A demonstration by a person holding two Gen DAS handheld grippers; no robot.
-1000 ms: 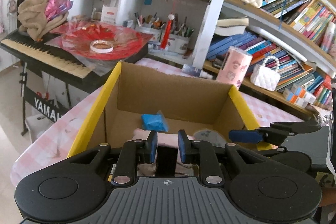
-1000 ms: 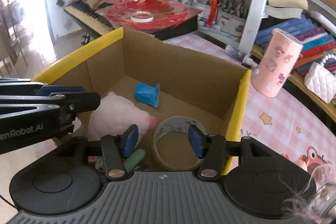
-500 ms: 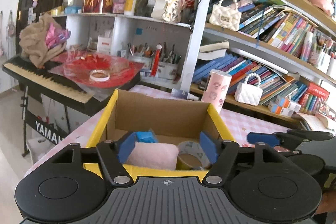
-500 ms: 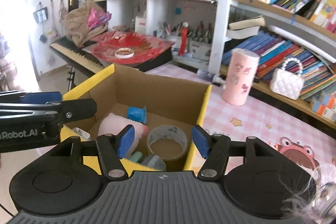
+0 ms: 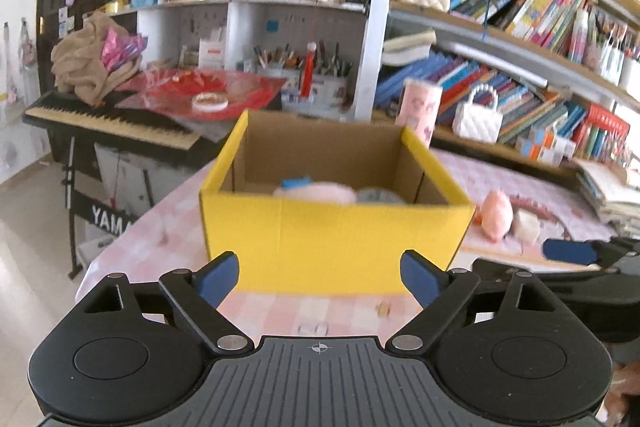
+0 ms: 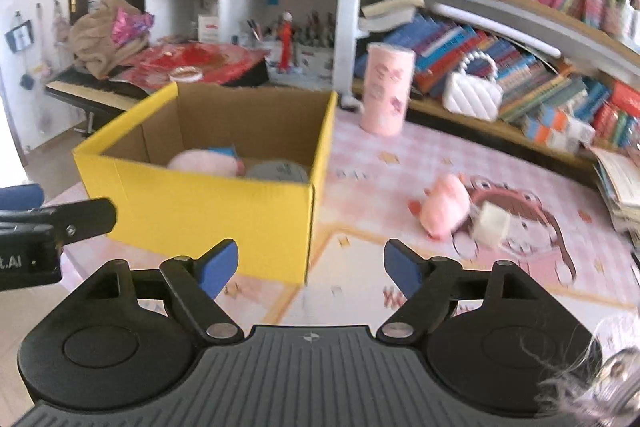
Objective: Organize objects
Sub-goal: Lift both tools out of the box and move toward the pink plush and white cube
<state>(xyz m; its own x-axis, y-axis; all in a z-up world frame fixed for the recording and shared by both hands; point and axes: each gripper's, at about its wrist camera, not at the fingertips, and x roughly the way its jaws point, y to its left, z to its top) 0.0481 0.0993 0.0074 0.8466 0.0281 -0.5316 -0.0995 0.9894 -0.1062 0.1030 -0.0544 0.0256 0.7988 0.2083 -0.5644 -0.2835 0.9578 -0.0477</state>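
Both grippers empty in front of the yellow box

Left gripper (image 5: 319,277) and right gripper (image 6: 310,269) have jaws spread, just been opening, nothing between them. The yellow box (image 5: 332,239) at frame centre holds a pink plush (image 6: 206,163) and tape roll (image 6: 278,171). Only the right view shows the pink toy (image 6: 446,209) whole, at right centre on the tablecloth (image 6: 360,163).

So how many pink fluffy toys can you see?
2: one pink plush toy inside the yellow cardboard box, another lying on the tablecloth right of it. More may hide inside.

Yellow box (image 5: 332,239) ahead, seemingly clear tabletop (image 6: 360,291) beside
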